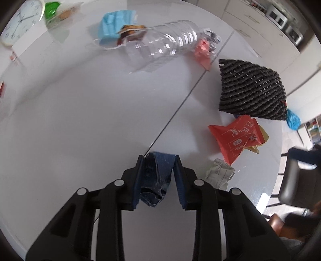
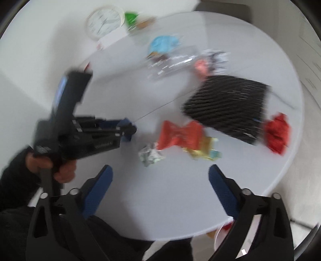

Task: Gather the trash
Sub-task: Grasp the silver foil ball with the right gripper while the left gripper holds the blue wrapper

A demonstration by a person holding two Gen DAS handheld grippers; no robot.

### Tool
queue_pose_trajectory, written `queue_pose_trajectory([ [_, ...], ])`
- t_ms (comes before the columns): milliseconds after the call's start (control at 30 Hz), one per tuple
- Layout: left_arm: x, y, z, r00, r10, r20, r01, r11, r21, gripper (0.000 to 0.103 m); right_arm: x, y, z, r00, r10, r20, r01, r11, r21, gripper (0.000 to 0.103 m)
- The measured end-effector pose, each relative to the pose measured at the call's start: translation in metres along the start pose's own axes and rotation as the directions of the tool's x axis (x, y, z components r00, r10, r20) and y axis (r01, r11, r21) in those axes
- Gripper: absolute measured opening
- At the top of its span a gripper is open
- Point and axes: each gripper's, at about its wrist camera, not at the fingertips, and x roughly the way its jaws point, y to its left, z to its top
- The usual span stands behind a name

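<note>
My left gripper [image 1: 158, 158] is shut on a crumpled dark blue wrapper [image 1: 157, 178] and holds it above the white table [image 1: 80, 120]. The left gripper also shows in the right wrist view [image 2: 128, 129], held by a hand at the left. My right gripper [image 2: 160, 172] is open and empty above the table's near edge. Trash lies on the table: a red packet [image 1: 236, 136] [image 2: 180, 134], a crumpled grey paper [image 1: 219, 173] [image 2: 150, 155], a clear plastic bottle [image 1: 162, 46], a blue face mask [image 1: 114, 24], a pink paper [image 1: 202, 54] and a red crumpled wrapper [image 2: 277, 133].
A black woven mat [image 1: 250, 90] [image 2: 226, 106] lies at the right of the table. A white clock [image 1: 22, 20] and a green item [image 1: 51, 9] stand at the far edge. A gold wrapper [image 2: 202, 149] lies by the red packet. A white bin rim [image 2: 220, 237] shows below the table edge.
</note>
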Motion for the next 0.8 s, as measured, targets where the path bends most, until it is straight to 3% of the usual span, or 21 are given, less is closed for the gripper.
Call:
queue_pose_trajectory([
  [300, -0.018, 0.040, -0.010, 0.999, -0.044, 0.032, 0.046, 0.996, -0.076, 0.028, 0.065, 0.022, 0.010, 0.995, -0.070, -0.070, 0.065, 0.995, -0.073, 0.062],
  [433, -0.022, 0.052, -0.013, 0.997, -0.063, 0.041, 0.066, 0.994, -0.089, 0.028, 0.073, 0.030, 0.013, 0.991, -0.117, -0.072, 0.109, 0.988, -0.105, 0.037],
  [500, -0.023, 0.057, -0.014, 0.997, -0.065, 0.044, 0.068, 0.994, -0.089, 0.028, 0.073, 0.031, 0.015, 0.990, -0.117, -0.075, 0.109, 0.989, -0.103, 0.033],
  [667, -0.023, 0.055, -0.012, 0.997, -0.061, 0.052, 0.065, 0.994, -0.091, 0.028, 0.069, 0.033, 0.017, 0.995, -0.058, -0.085, 0.052, 0.997, -0.065, 0.031],
  [800, -0.031, 0.056, -0.014, 0.996, -0.074, 0.059, 0.079, 0.992, -0.096, 0.027, 0.051, 0.026, 0.018, 0.995, 0.084, -0.048, -0.083, 0.996, 0.022, 0.031],
])
